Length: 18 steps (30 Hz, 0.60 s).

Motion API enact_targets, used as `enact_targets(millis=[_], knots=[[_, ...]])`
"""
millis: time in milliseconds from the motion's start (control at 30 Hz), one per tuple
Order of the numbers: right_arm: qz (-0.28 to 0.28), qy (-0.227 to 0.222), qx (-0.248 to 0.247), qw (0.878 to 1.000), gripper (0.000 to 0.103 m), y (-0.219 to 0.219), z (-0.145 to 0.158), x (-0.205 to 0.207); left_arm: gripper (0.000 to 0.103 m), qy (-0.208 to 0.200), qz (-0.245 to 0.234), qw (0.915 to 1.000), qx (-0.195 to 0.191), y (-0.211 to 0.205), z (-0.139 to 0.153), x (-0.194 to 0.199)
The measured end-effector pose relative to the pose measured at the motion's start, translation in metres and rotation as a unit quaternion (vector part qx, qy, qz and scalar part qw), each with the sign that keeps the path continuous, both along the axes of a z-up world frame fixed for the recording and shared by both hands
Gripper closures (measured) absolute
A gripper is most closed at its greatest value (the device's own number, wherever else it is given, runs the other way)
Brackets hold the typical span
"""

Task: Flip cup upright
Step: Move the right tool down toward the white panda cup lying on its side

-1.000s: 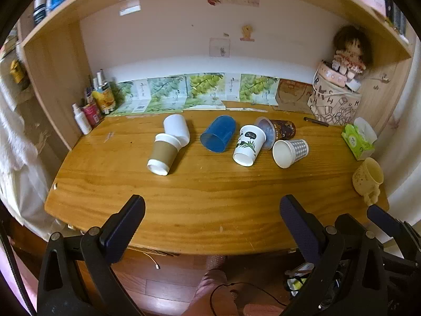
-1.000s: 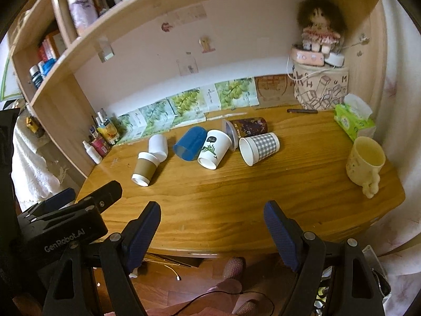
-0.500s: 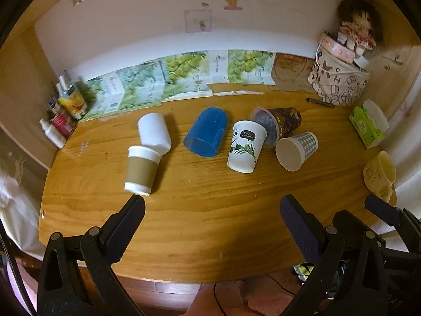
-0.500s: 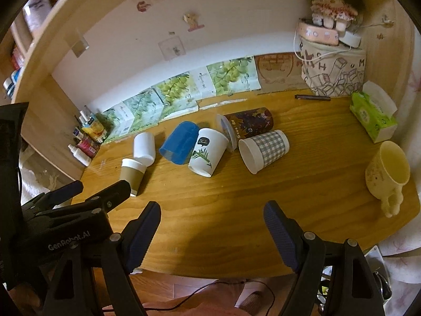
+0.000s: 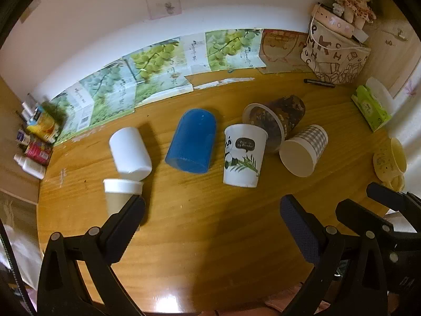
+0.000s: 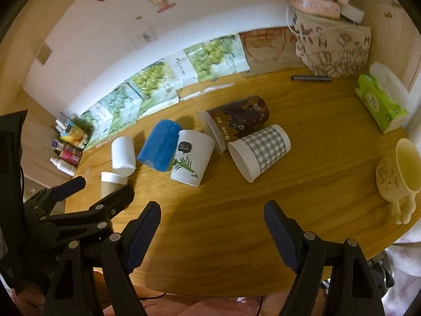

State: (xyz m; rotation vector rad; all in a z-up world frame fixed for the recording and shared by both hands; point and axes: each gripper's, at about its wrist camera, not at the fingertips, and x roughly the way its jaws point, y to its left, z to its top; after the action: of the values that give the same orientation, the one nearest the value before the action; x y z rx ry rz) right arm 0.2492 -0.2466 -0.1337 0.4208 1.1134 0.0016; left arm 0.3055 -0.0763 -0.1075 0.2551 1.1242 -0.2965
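Note:
Several cups lie on their sides on the wooden desk [image 5: 210,250]: a brown-sleeved paper cup [image 5: 119,197], a white cup [image 5: 129,151], a blue plastic cup [image 5: 193,141], a panda-print cup [image 5: 243,155], a dark patterned cup [image 5: 279,118] and a grey checked cup [image 5: 305,150]. They also show in the right wrist view, the checked cup [image 6: 260,151] nearest its centre. My left gripper [image 5: 210,223] is open above the desk's front; its left finger overlaps the brown-sleeved cup. My right gripper [image 6: 211,230] is open and empty, short of the cups.
A yellow mug [image 6: 400,171] stands upright at the right edge. A green tissue pack [image 6: 379,105], a printed bag with a doll [image 6: 331,44] and a pen [image 6: 310,78] are at the back right. Small bottles [image 5: 34,142] crowd the left corner. Leaflets [image 5: 158,71] line the wall.
Both grippers have moved forward and down over the desk; the cups appear larger and nearer. Both stay open. No cup has moved.

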Motion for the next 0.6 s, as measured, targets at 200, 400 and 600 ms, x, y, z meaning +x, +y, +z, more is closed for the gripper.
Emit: enact_targets(millis=[200,400,600], knots=[[-0.019,0.039,0.012,0.999,0.022,-0.008,-0.019,0.022,0.001,0.025,-0.011,0.9996,-0.003,-0.008,-0.02,0.024],[-0.04,0.069,0.018,0.997,0.022,-0.019,-0.034,0.034,0.001,0.062,-0.021,0.9979,-0.004,-0.015,-0.047,0.042],[-0.06,0.097,0.01,0.993,0.022,-0.029,-0.047,0.04,0.001,0.099,-0.019,0.9948,-0.016,-0.021,-0.068,0.056]])
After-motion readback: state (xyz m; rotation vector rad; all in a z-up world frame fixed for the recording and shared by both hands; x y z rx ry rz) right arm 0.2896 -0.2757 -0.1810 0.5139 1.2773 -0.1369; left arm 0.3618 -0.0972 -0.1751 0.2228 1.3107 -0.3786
